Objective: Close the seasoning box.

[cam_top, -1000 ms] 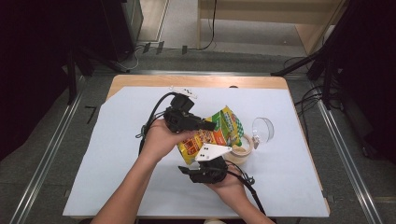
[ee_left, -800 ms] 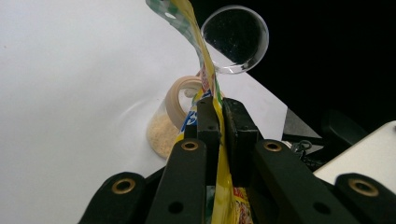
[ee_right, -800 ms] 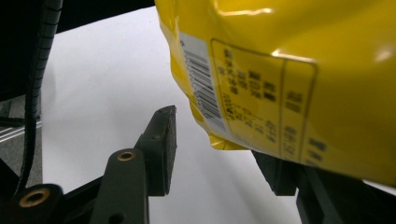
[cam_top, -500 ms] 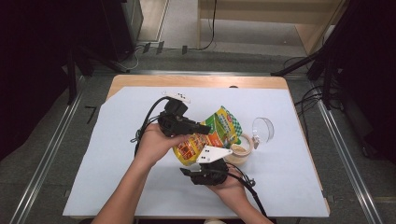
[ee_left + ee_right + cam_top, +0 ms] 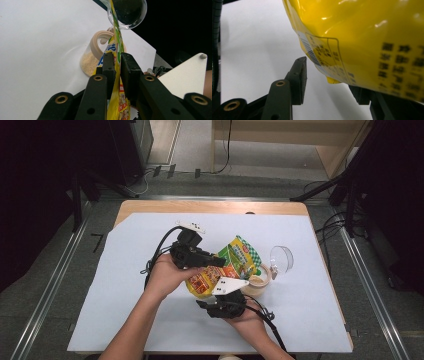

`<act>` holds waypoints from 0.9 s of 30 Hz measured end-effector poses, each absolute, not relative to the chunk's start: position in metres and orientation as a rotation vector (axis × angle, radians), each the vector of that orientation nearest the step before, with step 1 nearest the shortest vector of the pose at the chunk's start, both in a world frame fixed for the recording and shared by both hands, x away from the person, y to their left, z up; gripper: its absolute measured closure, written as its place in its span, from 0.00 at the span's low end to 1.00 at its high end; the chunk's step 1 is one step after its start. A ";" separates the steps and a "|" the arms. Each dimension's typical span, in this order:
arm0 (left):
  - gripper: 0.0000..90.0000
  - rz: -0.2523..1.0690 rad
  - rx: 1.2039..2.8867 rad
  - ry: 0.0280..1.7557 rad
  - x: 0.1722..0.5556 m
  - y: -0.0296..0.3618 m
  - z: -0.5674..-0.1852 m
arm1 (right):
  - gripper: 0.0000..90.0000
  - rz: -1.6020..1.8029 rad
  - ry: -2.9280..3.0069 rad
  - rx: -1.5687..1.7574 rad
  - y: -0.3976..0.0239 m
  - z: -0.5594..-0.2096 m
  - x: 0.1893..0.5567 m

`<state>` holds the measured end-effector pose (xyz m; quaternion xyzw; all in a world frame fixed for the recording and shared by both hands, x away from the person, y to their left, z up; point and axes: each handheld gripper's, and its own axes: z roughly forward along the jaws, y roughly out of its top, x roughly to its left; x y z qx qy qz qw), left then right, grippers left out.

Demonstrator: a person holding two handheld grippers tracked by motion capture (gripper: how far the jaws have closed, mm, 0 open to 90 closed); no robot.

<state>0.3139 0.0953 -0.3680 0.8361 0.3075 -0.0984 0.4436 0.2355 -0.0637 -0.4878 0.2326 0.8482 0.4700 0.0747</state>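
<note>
With the left claw [image 5: 220, 262], pinches the upper edge of a glossy yellow-and-green printed plastic snack pouch [image 5: 235, 262]. Has just been loosening that claw a little, yet keeps the thin film between the two black pads. Seen along the left claw [image 5: 117, 65] in the left gripper view, runs the pouch [image 5: 117, 105] edge-on up through the narrow slot, close against both pads.

Holds the pouch off the table [image 5: 210, 207], tilted, its green-checked top end over a small clear plastic jar [image 5: 257, 282] with a beige rim. Shows pale beige crumbs in the bottom of the jar [image 5: 88, 62]. Leaves a round clear plastic lid [image 5: 281, 258] lying on the white paper sheet [image 5: 125, 285] just beyond the jar, apart from it; catches the same lid [image 5: 130, 12] behind the pouch's top edge in the left gripper view.

Keeps the right claw [image 5: 226, 294] spread, low under the pouch's bottom end, beneath its own grey three-cornered plate [image 5: 229, 285]. In the right gripper view, sets the right claw [image 5: 329, 80] below the yellow pouch [image 5: 362, 37]: near pad clear of the film, far pad half hidden under the pouch's corner, contact there not possible to tell.
</note>
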 end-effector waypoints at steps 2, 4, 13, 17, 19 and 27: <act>0.91 -0.246 2.080 0.760 0.314 0.095 -0.369 | 0.60 1.403 2.547 0.702 -0.064 -0.489 0.236; 0.90 -0.251 2.076 0.760 0.314 0.094 -0.370 | 0.60 1.395 2.548 0.698 -0.064 -0.489 0.236; 0.90 -0.225 2.078 0.749 0.314 0.089 -0.372 | 0.61 1.381 2.568 0.664 -0.060 -0.491 0.233; 0.95 -0.195 2.086 0.722 0.312 0.090 -0.371 | 0.61 1.386 2.566 0.663 -0.061 -0.491 0.233; 0.96 -0.202 2.092 0.716 0.311 0.091 -0.370 | 0.61 1.382 2.568 0.660 -0.061 -0.491 0.233; 0.97 -0.237 2.075 0.705 0.311 0.104 -0.366 | 0.60 1.374 2.576 0.655 -0.060 -0.492 0.233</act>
